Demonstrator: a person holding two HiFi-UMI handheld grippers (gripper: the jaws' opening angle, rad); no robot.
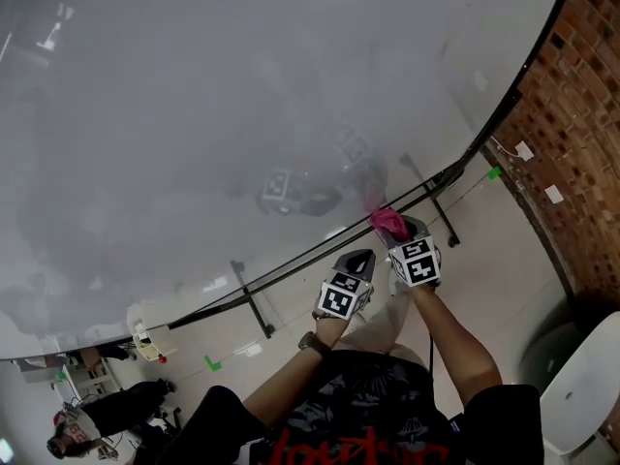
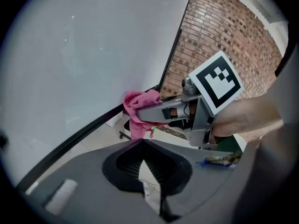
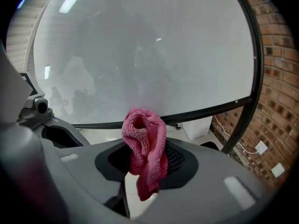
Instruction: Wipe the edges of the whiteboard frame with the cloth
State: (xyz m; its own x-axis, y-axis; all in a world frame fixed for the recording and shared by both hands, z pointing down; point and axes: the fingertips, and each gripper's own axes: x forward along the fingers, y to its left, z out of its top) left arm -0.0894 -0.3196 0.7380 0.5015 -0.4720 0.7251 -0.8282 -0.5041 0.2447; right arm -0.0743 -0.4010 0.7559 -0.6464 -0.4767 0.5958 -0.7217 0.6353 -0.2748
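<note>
Now right tool (image 1: pixel 399 232) clenched on pink cloth (image 3: pixel 145 143) near whiteboard frame (image 3: pixel 210 110) bottom edge; left tool (image 1: pixel 358 260) closed, empty. Next: press cloth on, slide along.

Left forearm (image 1: pixel 288 384) and right forearm (image 1: pixel 455 342) extend upward from lower centre. Left gripper (image 1: pixel 358 259): jaws together, empty. Right gripper (image 1: pixel 404 231), just beside it: jaws clamped on cloth (image 3: pixel 145 143).
</note>
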